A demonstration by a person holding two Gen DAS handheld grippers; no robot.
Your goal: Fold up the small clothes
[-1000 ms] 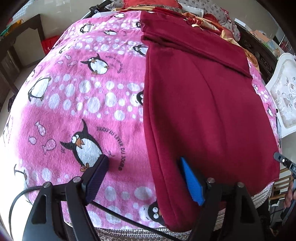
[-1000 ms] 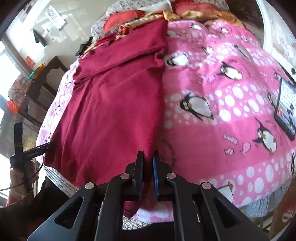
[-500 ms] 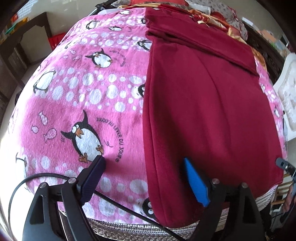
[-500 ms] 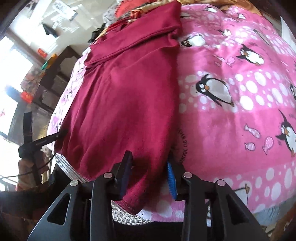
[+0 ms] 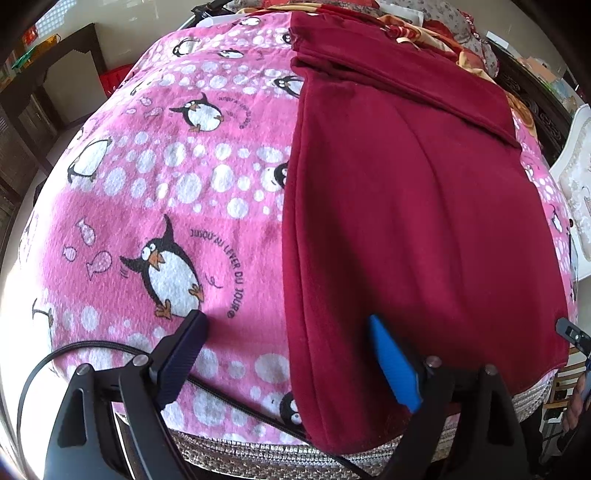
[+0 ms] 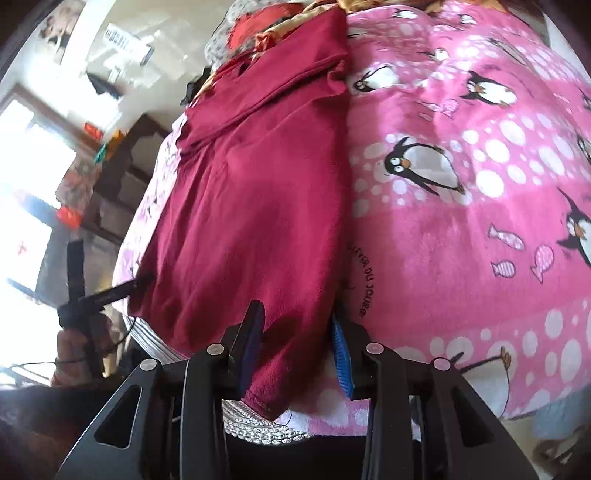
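A dark red garment (image 5: 406,221) lies flat on a pink penguin blanket (image 5: 184,184), its far end folded over. My left gripper (image 5: 288,358) stands wide open over the garment's near left edge: the dark finger is over the blanket and the blue finger over the cloth, with nothing pinched. In the right wrist view the same garment (image 6: 251,203) runs down to its near corner, which lies loose between the parted jaws of my right gripper (image 6: 295,343). The pads do not press on it. A hand holds the left gripper (image 6: 77,288) at the garment's other near corner.
The blanket (image 6: 461,221) ends close in front at a woven silver edge (image 5: 258,450). A heap of other clothes (image 5: 443,26) sits at the far end. Dark wooden furniture (image 5: 37,110) stands left, a white chair (image 5: 576,177) right. A black cable (image 5: 92,347) crosses the near left.
My right gripper, shut on the garment's near corner a second ago, has parted its jaws and let the cloth go. The left jaws widened a little.
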